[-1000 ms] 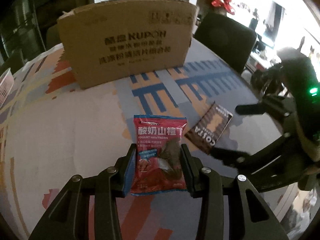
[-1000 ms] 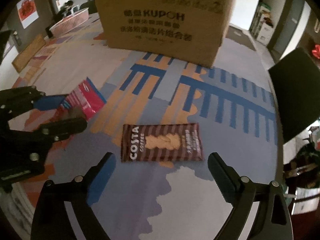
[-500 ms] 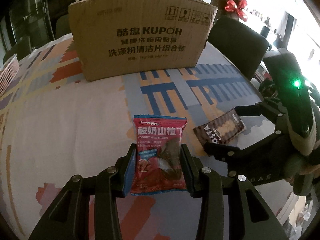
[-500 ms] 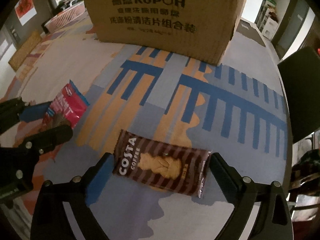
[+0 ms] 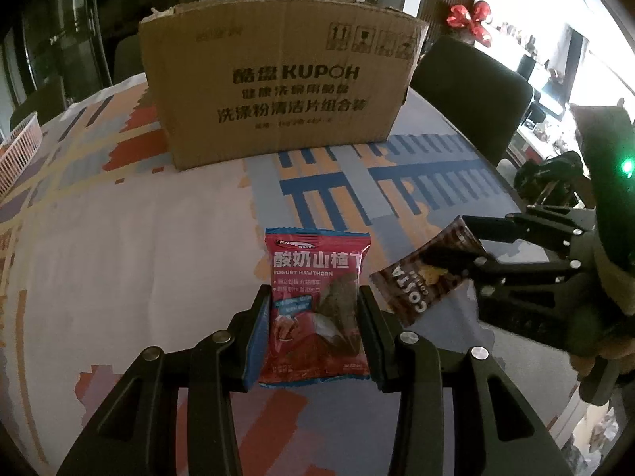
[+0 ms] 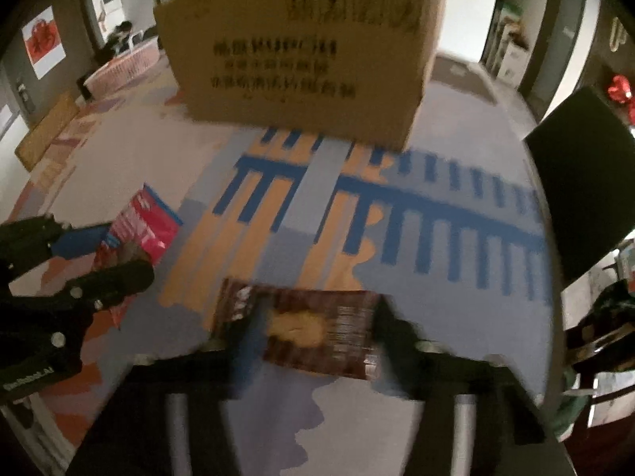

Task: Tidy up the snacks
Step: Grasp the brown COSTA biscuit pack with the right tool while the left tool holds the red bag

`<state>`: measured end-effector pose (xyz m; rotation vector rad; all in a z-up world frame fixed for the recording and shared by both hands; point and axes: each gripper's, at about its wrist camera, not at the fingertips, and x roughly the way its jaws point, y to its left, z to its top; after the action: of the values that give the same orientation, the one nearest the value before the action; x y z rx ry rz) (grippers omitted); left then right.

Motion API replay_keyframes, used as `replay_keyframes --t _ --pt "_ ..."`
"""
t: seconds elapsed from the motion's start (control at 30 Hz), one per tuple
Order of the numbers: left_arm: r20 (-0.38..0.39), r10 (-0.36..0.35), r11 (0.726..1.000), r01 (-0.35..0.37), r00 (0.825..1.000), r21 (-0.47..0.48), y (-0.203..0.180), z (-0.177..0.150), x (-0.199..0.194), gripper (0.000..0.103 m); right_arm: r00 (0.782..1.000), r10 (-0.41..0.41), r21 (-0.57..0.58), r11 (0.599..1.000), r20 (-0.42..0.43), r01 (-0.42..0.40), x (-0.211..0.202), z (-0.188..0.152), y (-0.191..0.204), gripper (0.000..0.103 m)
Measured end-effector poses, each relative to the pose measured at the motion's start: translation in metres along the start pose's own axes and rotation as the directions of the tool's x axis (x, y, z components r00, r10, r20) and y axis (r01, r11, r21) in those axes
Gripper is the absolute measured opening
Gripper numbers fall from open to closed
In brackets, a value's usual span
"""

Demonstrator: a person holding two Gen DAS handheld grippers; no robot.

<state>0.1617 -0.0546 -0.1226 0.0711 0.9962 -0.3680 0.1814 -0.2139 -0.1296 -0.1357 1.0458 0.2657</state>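
A: What is filling the top centre of the left wrist view?

B: A large brown cardboard box (image 5: 278, 83) printed with black lettering is sitting on the patterned tablecloth (image 5: 119, 246).

A: And the grippers?

B: The left gripper (image 5: 315, 325), lower centre, is pinching the red yogurt hawthorn snack packet (image 5: 315, 305). The right gripper (image 6: 317, 325) is clamping the dark brown striped Costa biscuit packet (image 6: 313, 329), lifting one end, at the blurred right view's bottom centre.
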Motion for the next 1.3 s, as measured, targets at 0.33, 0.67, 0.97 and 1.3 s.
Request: replay_keyframes --t 0.33,0.67,0.97,1.3 --pt "0.024 0.003 1.0 -0.004 1.0 0.022 -0.004 -0.002 -0.01 0.041 0.993 0.049 -0.05 0.997 -0.104 -0.055 -0.006 -0.022 0.013 0.039" --pt "-0.003 0.039 0.999 -0.039 0.999 -0.022 -0.004 -0.02 -0.025 0.041 0.992 -0.02 -0.239 0.971 -0.121 -0.009 -0.016 -0.032 0.038 0.07" --pt "-0.04 0.043 0.996 -0.045 0.998 -0.071 -0.001 -0.033 -0.024 0.041 0.989 -0.061 -0.533 0.846 -0.136 -0.021 -0.002 -0.021 0.065 0.073" --pt "-0.045 0.055 0.992 -0.06 0.997 -0.109 0.013 -0.031 -0.02 0.041 0.985 -0.006 -0.559 0.824 -0.173 -0.093 0.018 0.004 0.07 0.073"
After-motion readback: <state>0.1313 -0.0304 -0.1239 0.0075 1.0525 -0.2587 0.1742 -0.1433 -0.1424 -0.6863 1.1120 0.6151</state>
